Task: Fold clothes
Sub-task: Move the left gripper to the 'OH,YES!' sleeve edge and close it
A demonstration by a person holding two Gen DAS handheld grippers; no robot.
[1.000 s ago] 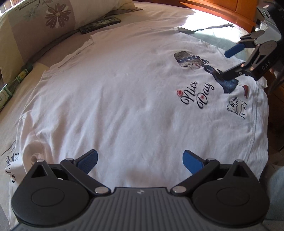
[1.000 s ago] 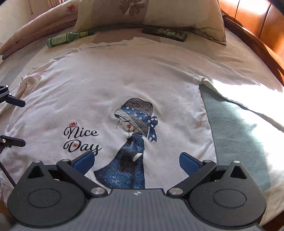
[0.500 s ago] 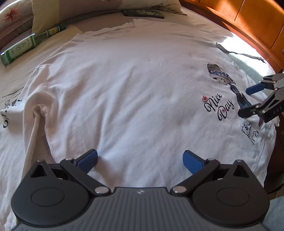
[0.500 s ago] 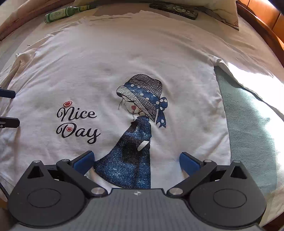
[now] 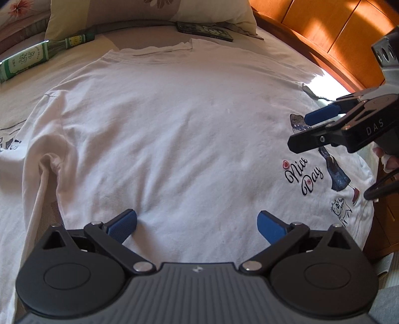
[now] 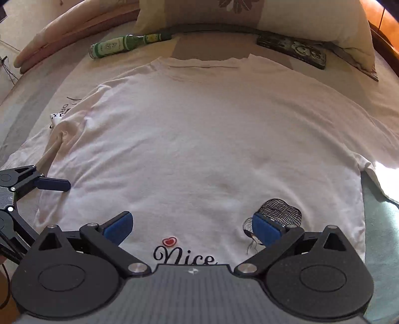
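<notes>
One big white cotton T-shirt [image 5: 162,139] lies spread flat on the bed [image 6: 82,74], front side up. Its neck hole [image 6: 204,62] points at the pillows and its bottom edge is nearest the cameras. On the front are one small picture of a girl in a dotted hat and blue dress [image 5: 334,169], one little cat drawing [image 5: 340,208] and the words "Nice Day" [image 5: 303,175] with two red hearts.

There are two grippers. The left gripper [image 5: 197,224] is over the lower part of the shirt, and its two blue fingers [image 5: 123,225] are spread wide with nothing between them. The right gripper [image 6: 190,228] is over the printed corner of the shirt. Its two blue fingers [image 6: 264,230] are spread wide too, with nothing in them. The left wrist view shows it from the side, held above the girl picture.

At the head of the bed lie one green glass bottle with a white label [image 6: 124,44] and one flat dark box with a cartoon face [image 6: 294,51]. One cream pillow with a brown flower print [image 6: 286,17] is behind the box. A pale green cloth [image 6: 381,224] lies under the shirt on the right. A brown wooden bed frame [image 5: 324,32] runs along that side.
</notes>
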